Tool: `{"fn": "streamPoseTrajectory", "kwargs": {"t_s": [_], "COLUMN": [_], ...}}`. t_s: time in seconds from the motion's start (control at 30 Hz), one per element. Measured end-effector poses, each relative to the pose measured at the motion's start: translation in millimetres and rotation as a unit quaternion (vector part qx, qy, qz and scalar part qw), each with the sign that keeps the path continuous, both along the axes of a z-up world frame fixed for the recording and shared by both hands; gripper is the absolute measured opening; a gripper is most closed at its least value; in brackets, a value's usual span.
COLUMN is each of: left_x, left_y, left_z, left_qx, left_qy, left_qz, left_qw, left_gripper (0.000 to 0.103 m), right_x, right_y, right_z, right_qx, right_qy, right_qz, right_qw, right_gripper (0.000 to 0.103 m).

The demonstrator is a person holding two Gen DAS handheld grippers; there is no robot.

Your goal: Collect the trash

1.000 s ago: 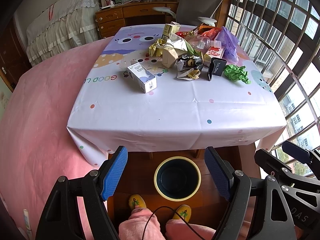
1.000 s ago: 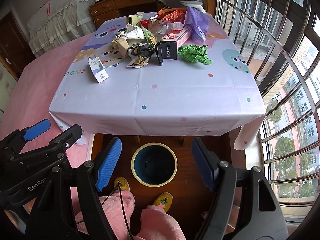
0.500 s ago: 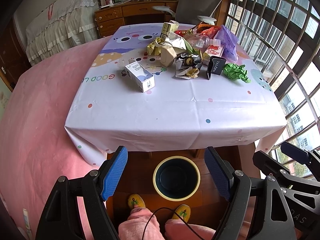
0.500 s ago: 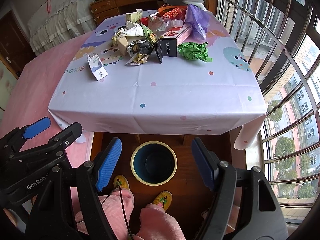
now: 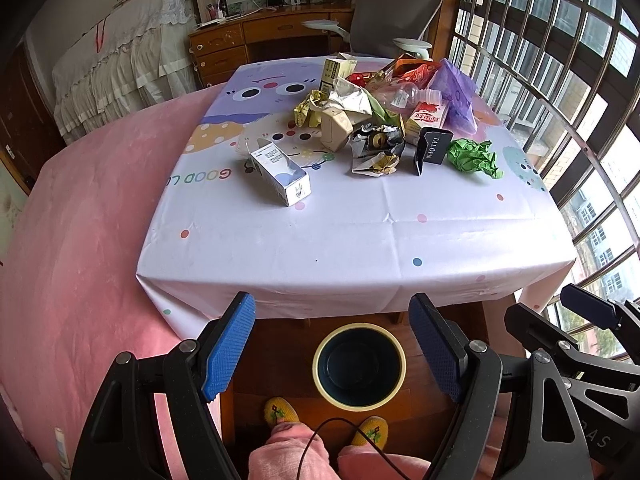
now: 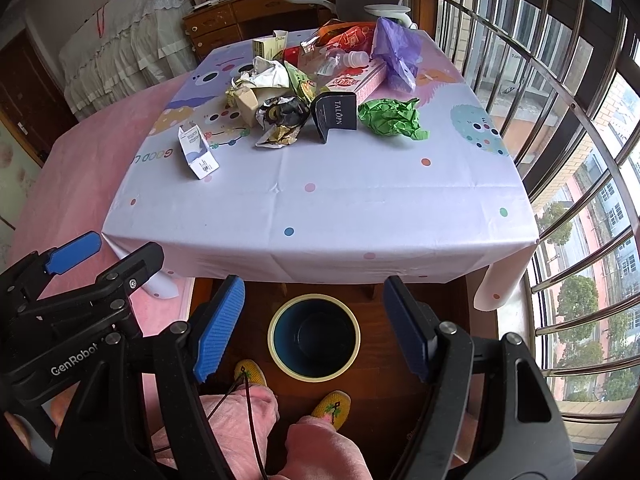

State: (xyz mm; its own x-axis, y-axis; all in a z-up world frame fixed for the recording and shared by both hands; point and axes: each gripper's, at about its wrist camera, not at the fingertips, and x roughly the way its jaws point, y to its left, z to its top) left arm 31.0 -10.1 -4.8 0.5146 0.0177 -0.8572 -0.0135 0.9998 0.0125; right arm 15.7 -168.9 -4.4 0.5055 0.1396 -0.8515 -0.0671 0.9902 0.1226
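Note:
A heap of trash lies at the far half of the table: a white carton (image 5: pixel 281 171) (image 6: pixel 197 152) on its side, a crumpled green paper (image 5: pixel 474 157) (image 6: pixel 392 117), a black "TALOPN" card (image 5: pixel 432 151) (image 6: pixel 335 116), a foil wrapper (image 5: pixel 374 150) (image 6: pixel 282 120), a purple bag (image 5: pixel 456 92) (image 6: pixel 394 54). A dark bin with a cream rim (image 5: pixel 359 365) (image 6: pixel 314 337) stands on the floor below the near table edge. My left gripper (image 5: pixel 336 346) and right gripper (image 6: pixel 316 328) hover above the bin, both open and holding nothing.
The table wears a pale cartoon cloth (image 5: pixel 340 232) (image 6: pixel 320 208). A pink bed (image 5: pixel 80 220) lies to the left, a barred window (image 6: pixel 560 120) to the right. A desk and grey chair (image 5: pixel 396 12) stand behind. A person's pink trousers and yellow slippers (image 6: pixel 332 408) are beside the bin.
Both views have shifted slightly; the table and trash sit a little lower and nearer in frame. Both grippers remain open and nothing was picked up.

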Motion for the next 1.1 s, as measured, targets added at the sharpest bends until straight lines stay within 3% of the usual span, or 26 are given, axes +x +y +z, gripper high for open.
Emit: {"fn": "streamPoseTrajectory", "kwargs": {"t_s": [0.23, 0.6, 0.9, 1.1], "left_x": [23.1, 139.3, 235.2, 272.8], "left_y": [13.1, 75.8, 88.1, 91.3], "left_z": [17.3, 9.8, -52.8, -95.7], "left_qx": [0.017, -0.054, -0.038, -0.029], "left_qy": [0.001, 0.051, 0.131, 0.180], "left_qz": [-0.001, 0.040, 0.054, 0.062], "left_qw": [0.9999, 0.9964, 0.9892, 0.9813], "left_gripper": [0.081, 0.081, 0.081, 0.081], "right_x": [19.2, 78.2, 152.9, 193.0], "right_y": [2.6, 26.6, 55.7, 72.3], "right_z": [5.8, 8.3, -2.4, -7.1], "right_qx": [0.019, 0.020, 0.007, -0.004], "right_qy": [0.000, 0.000, -0.001, -0.005], "right_qz": [-0.010, -0.026, -0.031, -0.022], "right_qw": [1.000, 0.999, 0.999, 1.000], "right_gripper": [0.070, 0.065, 0.061, 0.061]}}
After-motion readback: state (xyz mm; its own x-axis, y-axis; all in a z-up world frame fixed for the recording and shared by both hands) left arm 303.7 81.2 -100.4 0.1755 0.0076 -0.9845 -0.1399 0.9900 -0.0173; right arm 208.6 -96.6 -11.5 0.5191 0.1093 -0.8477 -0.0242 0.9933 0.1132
